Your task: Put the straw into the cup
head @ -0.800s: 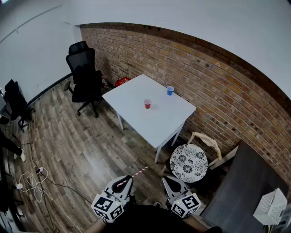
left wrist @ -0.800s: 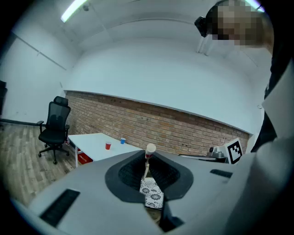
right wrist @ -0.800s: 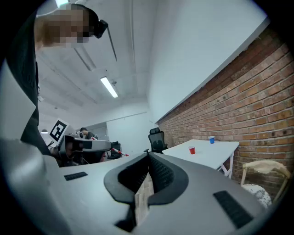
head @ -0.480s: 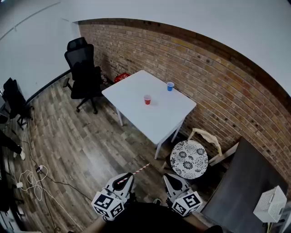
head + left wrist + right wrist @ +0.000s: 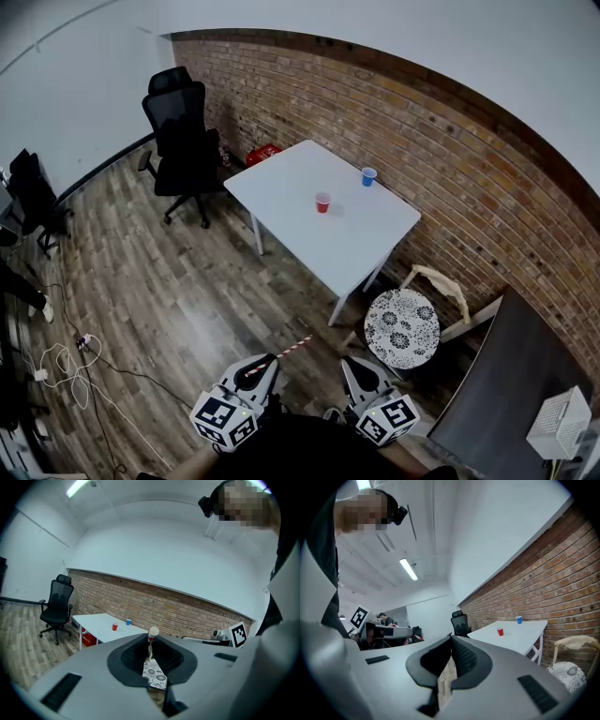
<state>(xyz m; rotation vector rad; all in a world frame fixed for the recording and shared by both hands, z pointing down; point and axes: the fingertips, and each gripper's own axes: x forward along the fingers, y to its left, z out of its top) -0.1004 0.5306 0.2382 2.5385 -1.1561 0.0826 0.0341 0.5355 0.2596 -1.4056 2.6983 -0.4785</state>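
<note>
— Low at our left gripper (image 5: 265, 368), a red-and-white striped straw (image 5: 281, 354) juts out, jaws clamped on it; our right gripper (image 5: 352, 366) is closed on nothing.
— Only the left gripper view shows us the straw (image 5: 153, 632) end-on. Well off, a red cup (image 5: 322, 202) and a blue cup (image 5: 368, 176) stand on the white table (image 5: 291, 187), brick wall (image 5: 422, 131) behind, wood floor (image 5: 169, 291) below.

Two cups (image 5: 322, 202), one straw (image 5: 278, 357), one table (image 5: 361, 246)
</note>
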